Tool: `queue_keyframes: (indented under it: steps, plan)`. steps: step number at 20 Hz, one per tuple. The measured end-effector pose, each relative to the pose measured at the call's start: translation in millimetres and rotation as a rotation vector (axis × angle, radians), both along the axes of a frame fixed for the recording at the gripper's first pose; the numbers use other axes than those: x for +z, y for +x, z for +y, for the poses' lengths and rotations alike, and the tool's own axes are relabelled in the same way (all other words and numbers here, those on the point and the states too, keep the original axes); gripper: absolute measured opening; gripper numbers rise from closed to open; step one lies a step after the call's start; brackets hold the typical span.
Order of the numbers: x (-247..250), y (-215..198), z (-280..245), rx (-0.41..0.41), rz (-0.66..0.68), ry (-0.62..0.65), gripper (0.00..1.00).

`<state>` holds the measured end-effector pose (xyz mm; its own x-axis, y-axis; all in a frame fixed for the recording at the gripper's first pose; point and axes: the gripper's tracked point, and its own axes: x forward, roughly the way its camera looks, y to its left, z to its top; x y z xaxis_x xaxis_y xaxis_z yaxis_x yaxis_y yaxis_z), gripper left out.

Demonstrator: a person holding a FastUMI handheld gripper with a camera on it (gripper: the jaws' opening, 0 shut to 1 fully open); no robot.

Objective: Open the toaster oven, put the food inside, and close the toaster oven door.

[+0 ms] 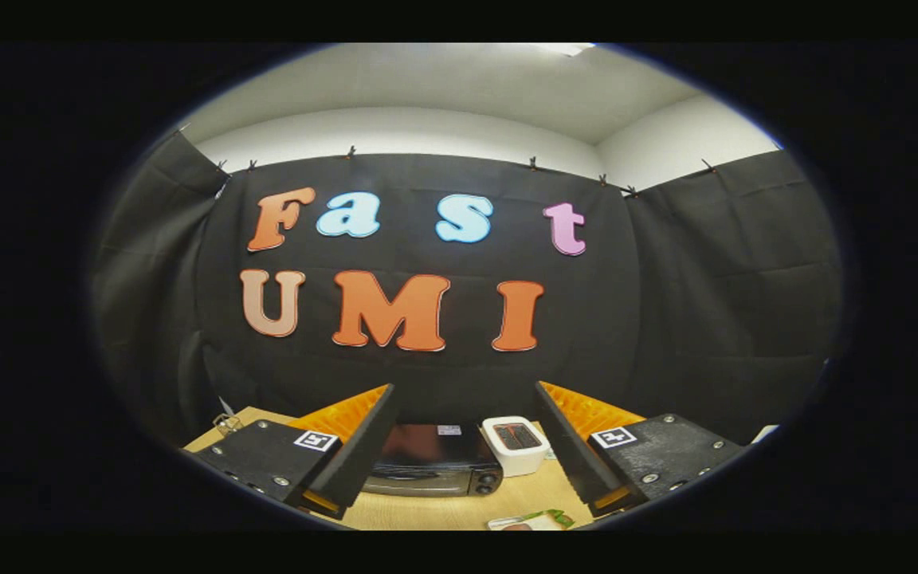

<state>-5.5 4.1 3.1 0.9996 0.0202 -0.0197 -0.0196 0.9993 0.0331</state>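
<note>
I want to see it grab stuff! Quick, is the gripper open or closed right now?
Gripper: open, fingers spread wide and holding nothing; the toaster oven sits on the table beyond them.

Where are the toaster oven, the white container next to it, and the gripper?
toaster oven (433, 464): gripper view, on its dark front door.
white container (516, 443): gripper view, on its top.
gripper (464, 446): gripper view, midway between its open fingers.
</note>
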Motion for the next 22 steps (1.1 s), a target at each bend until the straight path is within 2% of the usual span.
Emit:
queue_keyframes:
  steps: [7, 17, 22]
  plan:
    - [-13, 8, 17, 0.031, 0.003, 0.013, 0.99]
    - [-108, 57, 73, 0.135, 0.073, 0.1, 1.0]
    - [-175, 92, 90, 0.128, 0.157, 0.023, 1.0]
